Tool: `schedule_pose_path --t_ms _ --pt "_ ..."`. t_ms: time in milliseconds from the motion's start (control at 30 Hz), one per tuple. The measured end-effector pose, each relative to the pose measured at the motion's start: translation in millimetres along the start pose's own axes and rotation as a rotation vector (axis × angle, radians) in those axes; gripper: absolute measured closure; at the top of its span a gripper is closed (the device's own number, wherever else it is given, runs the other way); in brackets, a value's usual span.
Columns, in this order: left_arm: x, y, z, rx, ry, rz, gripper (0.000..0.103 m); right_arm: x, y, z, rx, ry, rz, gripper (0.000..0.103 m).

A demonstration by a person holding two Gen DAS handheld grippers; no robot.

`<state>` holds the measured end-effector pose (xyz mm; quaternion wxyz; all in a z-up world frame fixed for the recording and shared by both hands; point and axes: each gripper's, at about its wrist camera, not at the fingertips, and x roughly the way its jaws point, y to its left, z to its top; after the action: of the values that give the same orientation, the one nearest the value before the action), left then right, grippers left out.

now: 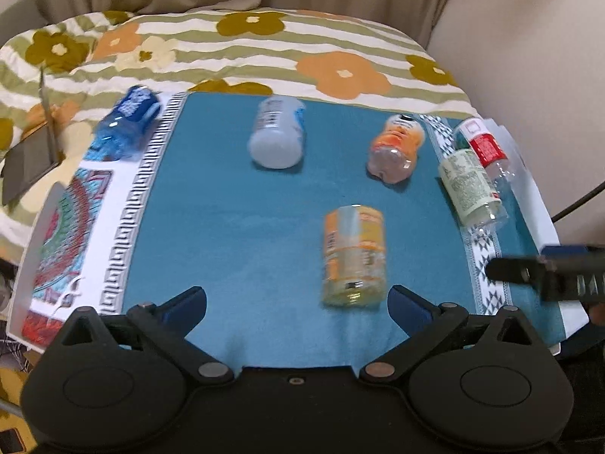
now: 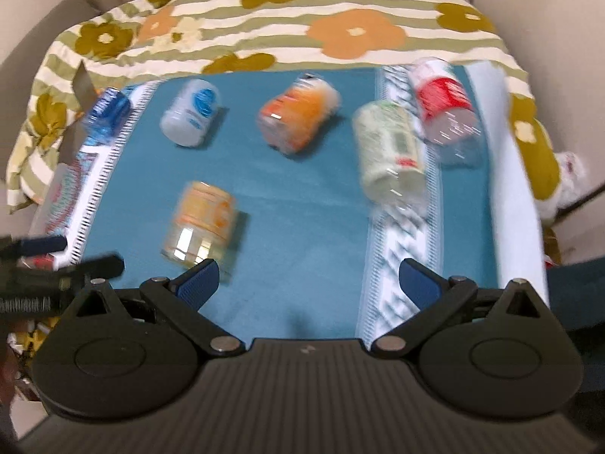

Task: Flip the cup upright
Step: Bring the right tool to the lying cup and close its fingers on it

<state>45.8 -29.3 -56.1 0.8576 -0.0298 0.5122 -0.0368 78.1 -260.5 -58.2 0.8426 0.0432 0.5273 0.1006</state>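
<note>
Several plastic cups lie on their sides on a teal mat [image 1: 234, 227]. A yellow-orange cup [image 1: 353, 255] lies nearest, just ahead of my open, empty left gripper [image 1: 297, 304]; it also shows in the right wrist view [image 2: 200, 223]. Farther back lie a white-and-blue cup [image 1: 278, 132], an orange cup [image 1: 395, 147], a pale green cup [image 1: 472, 185], a red-labelled cup [image 1: 486, 147] and a blue cup [image 1: 124, 128]. My right gripper [image 2: 308, 283] is open and empty above the mat's near edge, with the green cup [image 2: 389, 151] ahead on the right.
The mat lies on a flower-and-stripe quilt [image 1: 264, 49]. A patterned board [image 1: 60, 234] lies at the mat's left edge and a dark flat object [image 1: 26, 166] beyond it. The right gripper's fingers [image 1: 544, 272] show at the right of the left wrist view.
</note>
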Motion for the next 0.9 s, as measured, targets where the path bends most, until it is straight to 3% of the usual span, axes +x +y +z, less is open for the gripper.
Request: schedule_pose_path --t_ms 300,467,733,833,900 --pt "-8.0 65.5 -8.8 -0.069 -0.001 0.009 0.000 69.2 39.0 52.0 0.104 0.141 0.110 0.000" --pt "0.6 93.9 -13.6 -0.109 0.035 -0.004 0.000 111.0 44.6 65.3 0.214 0.229 0.124 0.000" --pt "15.1 124.1 -12.8 -0.145 0.080 -0.036 0.000 133.5 48.2 68.9 0.250 0.270 0.105 0.003" --pt "17.9 127.7 -9.0 -0.144 0.081 -0.042 0.000 139.8 47.9 68.1 0.267 0.286 0.110 0.010" --pt "19.0 129.5 -6.9 -0.142 0.082 -0.046 0.000 143.3 46.8 66.6 0.284 0.297 0.121 0.023"
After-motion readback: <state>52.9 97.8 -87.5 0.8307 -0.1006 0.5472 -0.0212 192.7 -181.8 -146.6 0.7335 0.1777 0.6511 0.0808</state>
